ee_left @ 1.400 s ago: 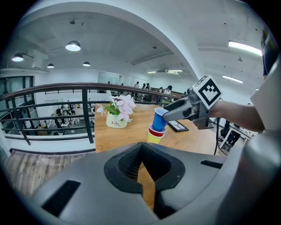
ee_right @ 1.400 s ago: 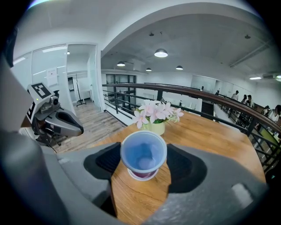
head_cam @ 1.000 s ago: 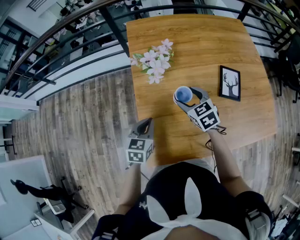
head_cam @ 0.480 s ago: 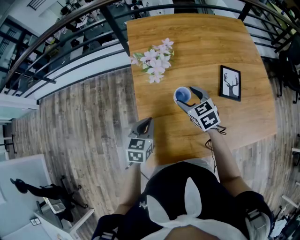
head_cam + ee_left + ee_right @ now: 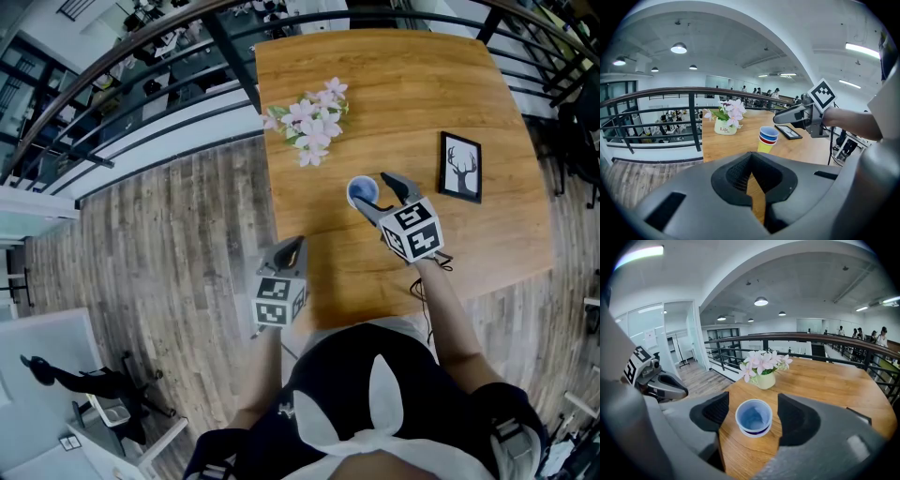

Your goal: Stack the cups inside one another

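The right gripper point(image 5: 371, 191) is rolling a little around the cup stack point(image 5: 363, 194). Its jaws are staying spread, with the pads clear of the blue rim on both sides. The stack is standing unmoved mid-table, so the nesting looks finished. At 7 o'clock, the left gripper point(image 5: 294, 247) is hanging off the wooden table point(image 5: 422, 94), jaws pressed together and empty. The cups are showing smooth, tapered plastic, blue over red over yellow, with rolled round rims.

the right gripper point(image 5: 371, 192) has rolled slightly and edged right; the cup stack point(image 5: 360, 194) now sits nearer its left jaw.
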Tool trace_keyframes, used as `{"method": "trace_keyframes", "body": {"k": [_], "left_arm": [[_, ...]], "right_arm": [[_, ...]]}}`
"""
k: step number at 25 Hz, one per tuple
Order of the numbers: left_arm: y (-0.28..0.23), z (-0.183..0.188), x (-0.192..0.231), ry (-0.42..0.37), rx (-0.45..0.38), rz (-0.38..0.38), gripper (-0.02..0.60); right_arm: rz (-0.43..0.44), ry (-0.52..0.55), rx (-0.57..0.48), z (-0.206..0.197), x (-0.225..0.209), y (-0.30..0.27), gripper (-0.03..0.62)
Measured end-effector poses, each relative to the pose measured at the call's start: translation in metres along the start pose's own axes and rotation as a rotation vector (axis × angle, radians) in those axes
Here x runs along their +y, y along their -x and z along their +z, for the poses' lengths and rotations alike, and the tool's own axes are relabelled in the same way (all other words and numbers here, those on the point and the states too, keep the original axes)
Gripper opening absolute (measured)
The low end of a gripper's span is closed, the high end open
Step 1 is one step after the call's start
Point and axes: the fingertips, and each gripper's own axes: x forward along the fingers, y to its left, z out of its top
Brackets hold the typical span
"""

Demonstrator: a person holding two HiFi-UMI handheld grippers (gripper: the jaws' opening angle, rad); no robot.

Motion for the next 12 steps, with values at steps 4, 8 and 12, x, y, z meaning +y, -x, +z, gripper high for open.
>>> {"method": "trace_keyframes", "body": {"k": [4,8,12], "left_arm": [[0.001,0.002,-0.002,-0.001,-0.005,0.000,0.017],[0.002,0.002,-0.003,-0.005,-0.002,-0.001,0.017],[0.003,0.002,-0.003,-0.006,-0.003,0.001,0.017]], "right_arm": [[-0.024,0.114,0.037,-0.005,0.002,0.003,0.299],[-0.055,0.115,-0.015,0.000,0.002,0.011,0.163],[-0.085,0.119,-0.051,0.004,0.000,0.017,0.096]]}}
